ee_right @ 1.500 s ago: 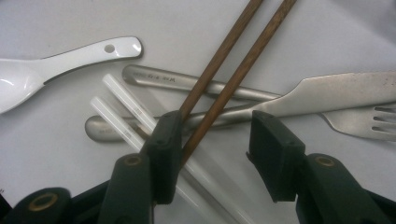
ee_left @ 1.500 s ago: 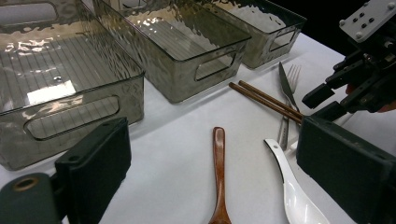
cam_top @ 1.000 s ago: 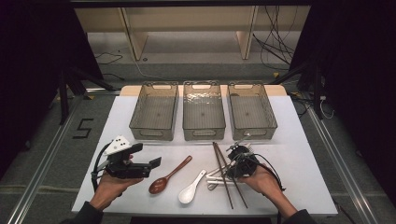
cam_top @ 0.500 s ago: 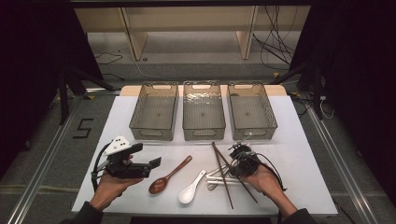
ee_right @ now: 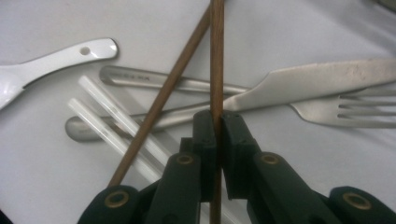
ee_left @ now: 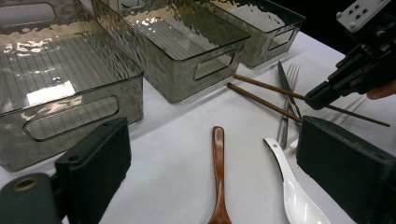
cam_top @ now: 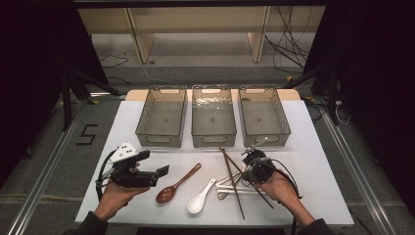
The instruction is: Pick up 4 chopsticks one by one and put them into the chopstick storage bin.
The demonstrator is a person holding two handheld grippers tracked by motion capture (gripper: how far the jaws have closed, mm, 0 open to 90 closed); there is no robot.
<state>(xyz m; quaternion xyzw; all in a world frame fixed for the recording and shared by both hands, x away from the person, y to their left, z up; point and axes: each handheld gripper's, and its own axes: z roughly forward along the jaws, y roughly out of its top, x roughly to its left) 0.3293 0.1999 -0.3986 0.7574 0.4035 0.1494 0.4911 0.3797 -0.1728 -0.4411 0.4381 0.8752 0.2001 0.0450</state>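
Observation:
My right gripper is shut on a brown chopstick; its jaws have just been closing with the stick between them. A second chopstick crosses it on top of a metal knife, a fork and two white straws. In the high view the right gripper sits over this pile at the front right. My left gripper is open and held level at the front left, pointing toward a wooden spoon and a white ceramic spoon. Nothing is between its jaws.
Three smoky clear plastic bins stand in a row at the back of the white table: left, middle, right. All look empty. Open table surface lies at both sides of the cutlery.
The right gripper's jaws closed onto the chopstick. That chopstick swung a little and now crosses the other one more steeply. The left gripper stayed put.

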